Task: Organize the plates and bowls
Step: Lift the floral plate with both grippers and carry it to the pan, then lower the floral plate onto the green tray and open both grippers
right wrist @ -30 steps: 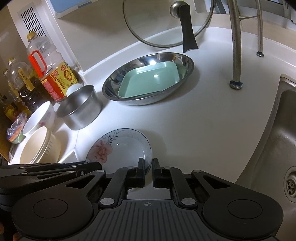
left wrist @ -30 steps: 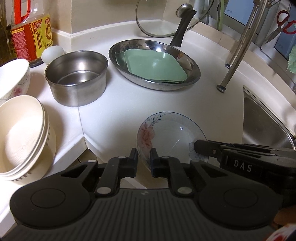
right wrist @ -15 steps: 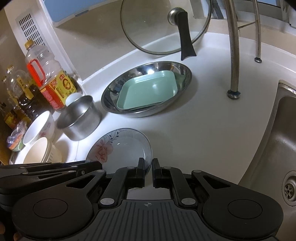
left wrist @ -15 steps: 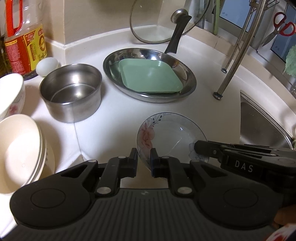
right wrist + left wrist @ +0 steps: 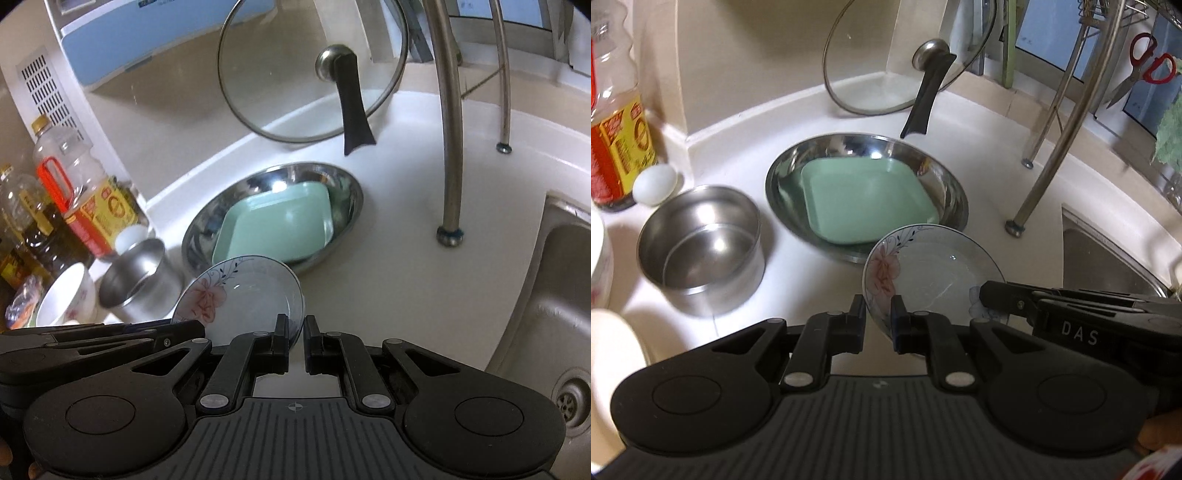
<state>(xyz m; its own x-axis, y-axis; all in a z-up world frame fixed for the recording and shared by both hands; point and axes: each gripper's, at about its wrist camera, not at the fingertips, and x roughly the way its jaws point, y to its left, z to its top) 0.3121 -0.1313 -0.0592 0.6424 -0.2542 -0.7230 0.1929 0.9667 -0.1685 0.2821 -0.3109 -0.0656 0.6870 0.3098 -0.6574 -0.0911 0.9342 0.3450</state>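
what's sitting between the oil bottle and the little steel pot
A white egg lies on the counter between the oil bottle and the steel pot; the left wrist view shows it best.

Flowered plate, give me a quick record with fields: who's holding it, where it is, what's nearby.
held item: flowered plate
left tongs: shut on the plate's near-left rim
right tongs: shut on the plate's right rim
plate position: lifted off the white counter, tilted, in front of the steel pan
steel pan: holds a green square plate
steel pot: empty, left of the pan
glass lid: leaning on the back wall
sink: to the right
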